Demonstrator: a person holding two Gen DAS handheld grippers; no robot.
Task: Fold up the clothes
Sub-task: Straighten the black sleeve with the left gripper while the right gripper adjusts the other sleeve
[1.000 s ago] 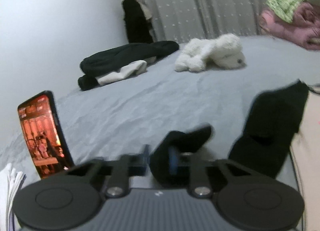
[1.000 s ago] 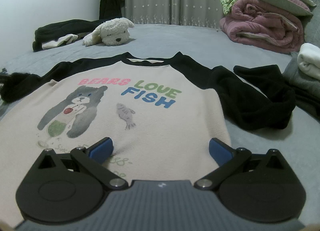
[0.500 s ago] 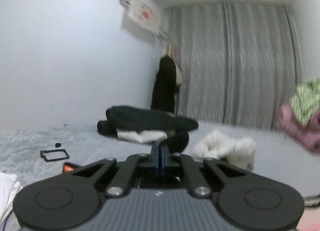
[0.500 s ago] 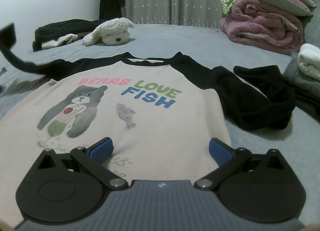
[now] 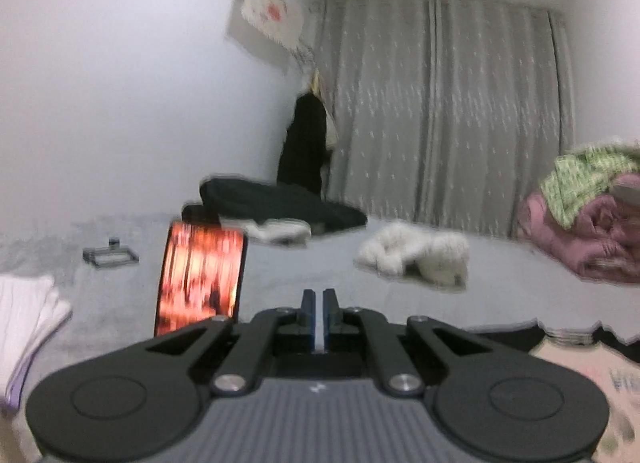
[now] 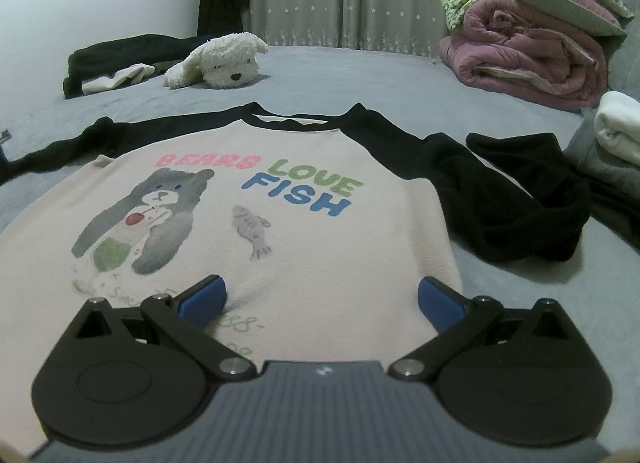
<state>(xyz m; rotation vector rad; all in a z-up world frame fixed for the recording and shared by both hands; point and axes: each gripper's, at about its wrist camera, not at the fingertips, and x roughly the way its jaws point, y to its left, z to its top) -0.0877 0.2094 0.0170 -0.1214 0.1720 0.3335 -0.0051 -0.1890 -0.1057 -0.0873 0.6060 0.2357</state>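
**Shirt lies flat, collar away from the right gripper, hem beneath it**

The shirt [image 6: 280,199] is spread face up on the bed [image 6: 360,75], filling the middle of the right wrist view. Its long axis runs straight up the frame: hem at the bottom edge under the gripper, collar toward the upper middle. The left black sleeve [image 6: 60,147] stretches out toward the left edge of that frame; the right black sleeve [image 6: 500,199] is bunched in a loop at the right, doubled back on itself rather than laid straight. The body shows no fold; whether the sleeves have been handled cannot be judged from this.

The right gripper [image 6: 320,299] sits over the hem with its blue pads spread wide, one toward each side of the lower body, holding nothing. It is plainly the nearer of the two to the cloth.

The left gripper [image 5: 319,303] has its pads pressed together with only a sliver between them, and no cloth shows between them. It looks out level over the bed; only a corner of the shirt appears at the lower right of its frame, so the garment lies to its right and below.

Beyond: a lit phone [image 5: 200,275], a white plush dog [image 6: 224,63], dark clothes [image 6: 120,51] and a pink quilt [image 6: 528,59].
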